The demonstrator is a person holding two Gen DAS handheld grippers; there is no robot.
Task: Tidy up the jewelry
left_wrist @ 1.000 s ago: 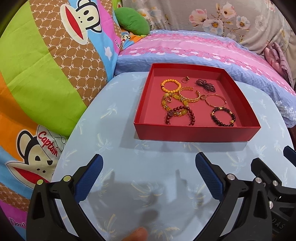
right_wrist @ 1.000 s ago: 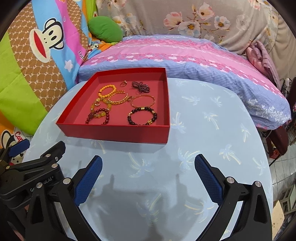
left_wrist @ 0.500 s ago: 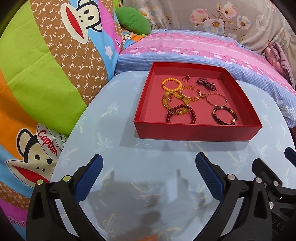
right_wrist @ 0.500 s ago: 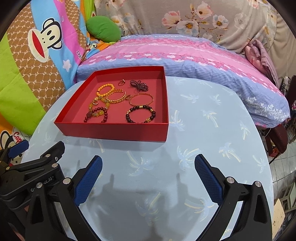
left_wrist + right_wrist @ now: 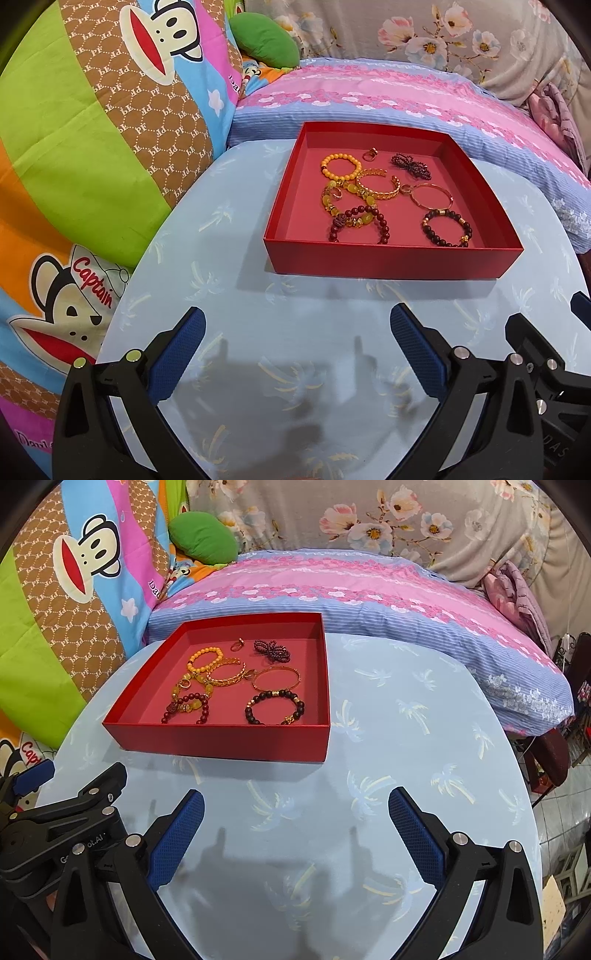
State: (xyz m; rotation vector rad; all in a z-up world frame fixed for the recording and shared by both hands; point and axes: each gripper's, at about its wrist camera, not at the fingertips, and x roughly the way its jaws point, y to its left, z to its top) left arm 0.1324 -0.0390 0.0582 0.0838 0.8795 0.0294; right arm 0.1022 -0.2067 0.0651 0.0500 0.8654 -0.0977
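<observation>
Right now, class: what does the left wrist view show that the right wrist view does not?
Only the left wrist view shows the full "Captain" monkey print. Only the right wrist view shows tiled floor and a dark red chair past the table. Both show the red box of bracelets and open tongs: left tongs, right tongs.

Left hand-held gripper (image 5: 297, 345) w/ blue pads spread wide over the light-blue palm-print surface (image 5: 221, 280). Shallow red cardboard box (image 5: 391, 256) near the surface's far edge holds beaded bracelets & gold bangles.
</observation>
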